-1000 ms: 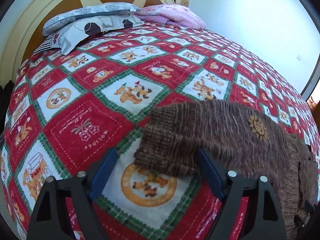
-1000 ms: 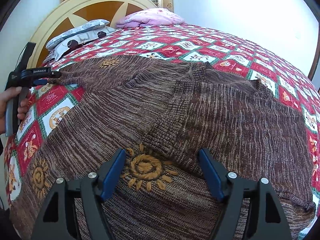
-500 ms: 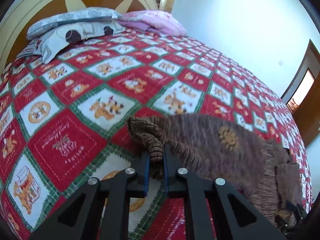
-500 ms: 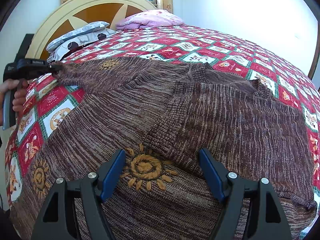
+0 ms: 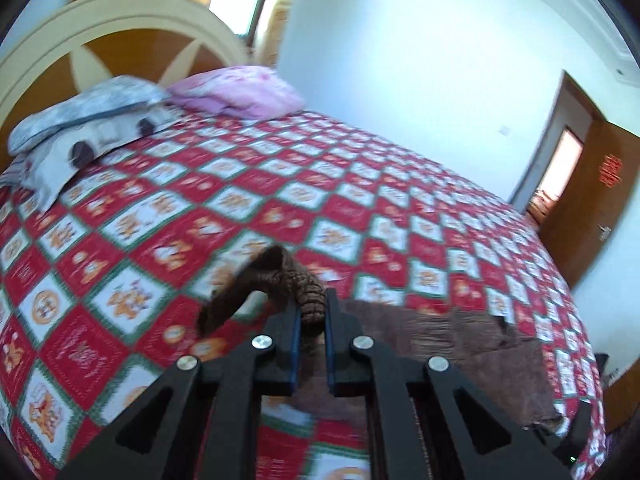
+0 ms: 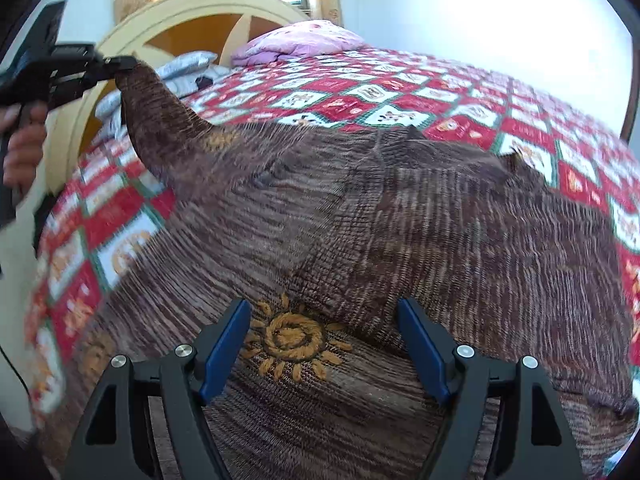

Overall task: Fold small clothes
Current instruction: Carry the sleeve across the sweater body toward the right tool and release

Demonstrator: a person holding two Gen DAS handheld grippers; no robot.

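Above the quilted bedspread [image 5: 360,216], my left gripper [image 5: 311,312] is clenched on the cuff of the brown sweater [image 6: 400,220], holding that sleeve off the bed, I judge so it can fold across the body. My right gripper [image 6: 324,344] hovers spread wide over the chunky ribbed knit and its embroidered sun [image 6: 294,338], gripping nothing.

Colours and patterns on the bed.
Brown marled knit sweater [image 6: 400,216] with orange sun motifs; quilt [image 5: 360,184] in red, white and green diamonds; pink pillow [image 5: 240,92]; grey patterned pillow [image 5: 80,120]; cream-and-orange headboard [image 5: 120,40].
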